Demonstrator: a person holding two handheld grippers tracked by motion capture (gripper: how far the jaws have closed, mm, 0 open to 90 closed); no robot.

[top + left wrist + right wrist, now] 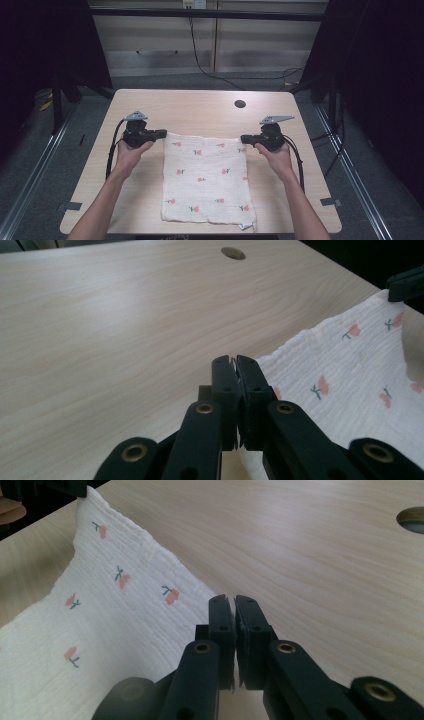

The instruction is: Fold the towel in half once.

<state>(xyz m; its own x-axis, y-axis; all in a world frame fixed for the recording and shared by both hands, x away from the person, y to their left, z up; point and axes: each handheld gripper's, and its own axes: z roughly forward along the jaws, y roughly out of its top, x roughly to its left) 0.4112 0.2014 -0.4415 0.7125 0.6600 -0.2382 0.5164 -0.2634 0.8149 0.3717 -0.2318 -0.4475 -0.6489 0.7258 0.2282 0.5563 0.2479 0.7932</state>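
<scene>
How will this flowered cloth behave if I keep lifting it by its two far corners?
Likely floppy: the cloth sags between the left gripper and right gripper, both shut on its far corners. Probably light, as thin crinkled fabric. Its near edge lies on the table, so it may drag and fold rather than rise flat.

Bare table beyond cloth

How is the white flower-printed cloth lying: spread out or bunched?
Spread out: the white flower-printed cloth lies nearly flat on the light wooden table, its two far corners pinched in the left tongs and right tongs.
</scene>
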